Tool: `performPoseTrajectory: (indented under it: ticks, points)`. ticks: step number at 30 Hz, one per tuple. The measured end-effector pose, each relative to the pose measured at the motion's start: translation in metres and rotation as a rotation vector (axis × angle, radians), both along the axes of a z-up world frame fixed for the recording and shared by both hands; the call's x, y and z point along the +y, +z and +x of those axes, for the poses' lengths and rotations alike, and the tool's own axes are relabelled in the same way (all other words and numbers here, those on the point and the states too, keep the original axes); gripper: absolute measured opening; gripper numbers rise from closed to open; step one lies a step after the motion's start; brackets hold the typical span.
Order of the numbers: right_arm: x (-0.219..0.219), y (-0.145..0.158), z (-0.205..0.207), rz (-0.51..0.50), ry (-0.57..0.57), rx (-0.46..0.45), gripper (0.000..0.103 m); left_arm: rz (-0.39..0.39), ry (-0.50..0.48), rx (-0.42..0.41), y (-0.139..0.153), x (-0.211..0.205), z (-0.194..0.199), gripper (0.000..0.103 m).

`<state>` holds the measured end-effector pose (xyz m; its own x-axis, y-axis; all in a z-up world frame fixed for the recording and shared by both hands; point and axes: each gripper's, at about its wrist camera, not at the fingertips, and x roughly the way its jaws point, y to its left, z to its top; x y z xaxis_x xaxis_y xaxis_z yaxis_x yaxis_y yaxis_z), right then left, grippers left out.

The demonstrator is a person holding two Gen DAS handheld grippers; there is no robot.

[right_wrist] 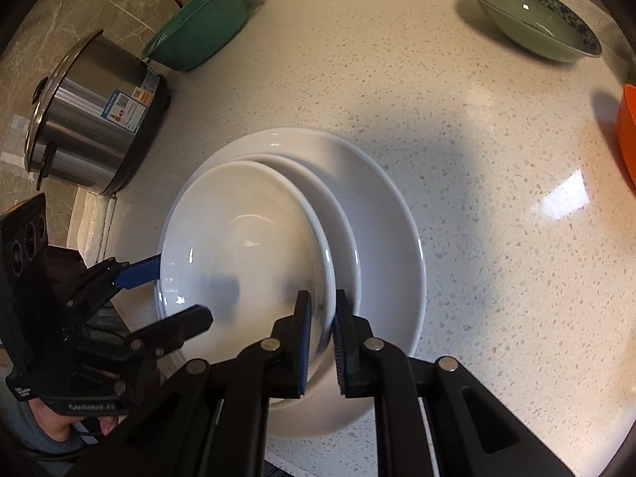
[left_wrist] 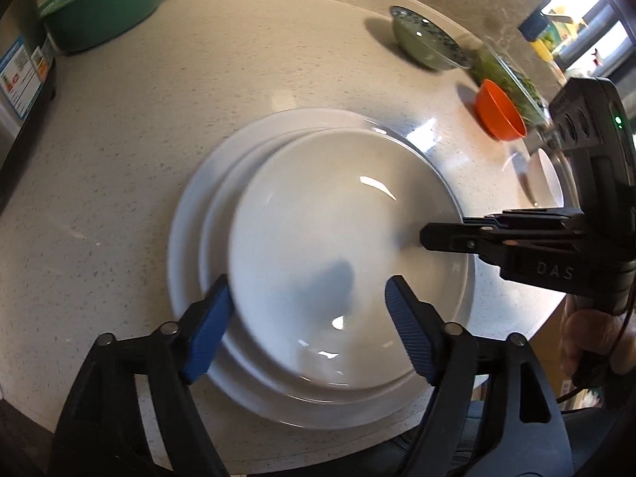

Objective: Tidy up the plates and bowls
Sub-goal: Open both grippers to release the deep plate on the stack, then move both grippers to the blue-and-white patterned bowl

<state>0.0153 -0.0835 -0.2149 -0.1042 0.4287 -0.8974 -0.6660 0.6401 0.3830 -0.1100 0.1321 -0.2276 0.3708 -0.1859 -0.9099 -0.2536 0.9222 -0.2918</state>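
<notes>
Three white plates are stacked on the counter (right_wrist: 477,159) — the right hand-held gripper (right_wrist: 321,338) pinches the top plate (right_wrist: 238,238) by its rim, the left hand-held gripper (left_wrist: 310,326) spread wide over it. Beyond the stack, the green patterned bowl (right_wrist: 532,16) and orange bowl (left_wrist: 500,110) remain unsorted.

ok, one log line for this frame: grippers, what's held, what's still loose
right gripper: shut on top white plate rim | left gripper: open, astride plate stack | loose: green bowl, orange bowl
</notes>
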Motion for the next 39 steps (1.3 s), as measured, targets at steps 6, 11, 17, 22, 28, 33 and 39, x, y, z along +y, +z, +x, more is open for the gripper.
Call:
performPoseTrajectory:
  ticks: [6, 11, 17, 22, 28, 33, 39]
  points:
    - [-0.001, 0.001, -0.003, 0.004, -0.025, -0.023, 0.012, -0.037, 0.015, -0.049, 0.007, 0.009, -0.001, 0.08]
    - [0.0, 0.003, -0.008, 0.02, -0.032, -0.045, 0.024, -0.082, 0.033, -0.121, 0.022, 0.023, -0.004, 0.082]
    - [0.016, 0.017, -0.028, 0.049, -0.014, -0.103, 0.089, -0.192, 0.067, -0.242, 0.052, 0.047, -0.006, 0.096]
    - [-0.001, 0.033, -0.026, 0.086, -0.074, -0.115, 0.089, -0.275, 0.051, -0.279, 0.072, 0.066, 0.007, 0.103]
    - [-0.066, 0.06, 0.001, 0.252, -0.235, -0.044, 0.089, -0.218, 0.067, -0.417, 0.1, 0.078, 0.018, 0.103]
    - [-0.125, 0.07, 0.051, 0.386, -0.346, 0.044, 0.089, -0.233, 0.106, -0.335, 0.105, 0.086, 0.061, 0.103]
    - [-0.179, 0.1, 0.155, 0.516, -0.403, 0.052, 0.091, -0.174, 0.088, -0.243, 0.124, 0.08, 0.147, 0.103]
